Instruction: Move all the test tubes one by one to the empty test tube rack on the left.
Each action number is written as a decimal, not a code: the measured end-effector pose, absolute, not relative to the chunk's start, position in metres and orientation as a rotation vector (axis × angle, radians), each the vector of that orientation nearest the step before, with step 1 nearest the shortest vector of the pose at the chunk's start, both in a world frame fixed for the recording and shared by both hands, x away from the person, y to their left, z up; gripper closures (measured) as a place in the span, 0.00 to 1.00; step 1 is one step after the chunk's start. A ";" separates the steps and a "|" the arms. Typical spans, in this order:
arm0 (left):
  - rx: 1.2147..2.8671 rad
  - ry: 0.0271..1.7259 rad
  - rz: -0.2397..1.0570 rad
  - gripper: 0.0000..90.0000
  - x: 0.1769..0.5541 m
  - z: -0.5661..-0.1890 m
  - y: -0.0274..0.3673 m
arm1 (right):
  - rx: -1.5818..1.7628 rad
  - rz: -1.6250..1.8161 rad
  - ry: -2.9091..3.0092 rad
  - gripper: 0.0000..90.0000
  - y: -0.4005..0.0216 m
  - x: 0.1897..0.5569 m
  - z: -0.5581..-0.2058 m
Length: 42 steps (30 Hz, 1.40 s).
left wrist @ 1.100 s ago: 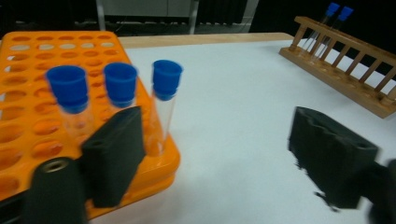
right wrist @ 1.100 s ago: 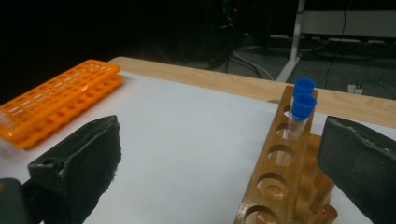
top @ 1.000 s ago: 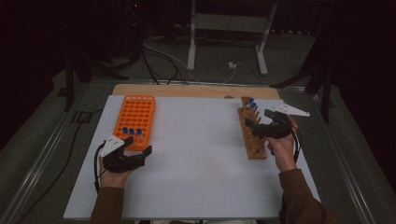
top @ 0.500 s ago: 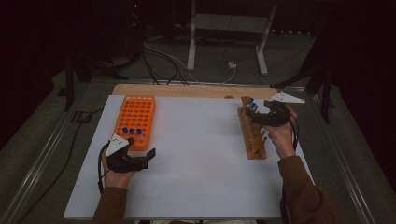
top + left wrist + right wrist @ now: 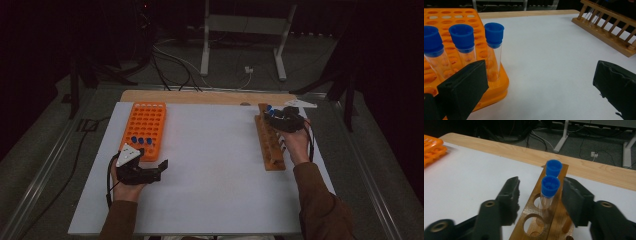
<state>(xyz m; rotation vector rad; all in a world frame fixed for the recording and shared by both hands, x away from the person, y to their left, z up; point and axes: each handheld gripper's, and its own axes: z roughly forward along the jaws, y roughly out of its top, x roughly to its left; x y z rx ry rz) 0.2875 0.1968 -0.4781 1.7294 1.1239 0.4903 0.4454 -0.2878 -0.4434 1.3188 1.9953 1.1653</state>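
Right gripper (image 5: 540, 192) over the far end of the wooden rack (image 5: 541, 220), jaws just closing around a blue-capped tube (image 5: 549, 191) standing in its hole, pads not yet touching. Left gripper (image 5: 536, 82) wide open, empty, beside the orange rack (image 5: 496, 82)

Left tongs (image 5: 161, 166) rest on white bench (image 5: 210, 170) beside orange rack (image 5: 146, 127); right tongs (image 5: 274, 116), jaws just closing, at wooden rack (image 5: 268, 142) with blue-capped tubes (image 5: 269, 108).
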 end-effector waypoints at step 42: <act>1.737 1.130 0.482 0.01 0.288 -0.480 0.194 | 1.285 1.138 1.932 0.85 -0.286 0.441 -0.436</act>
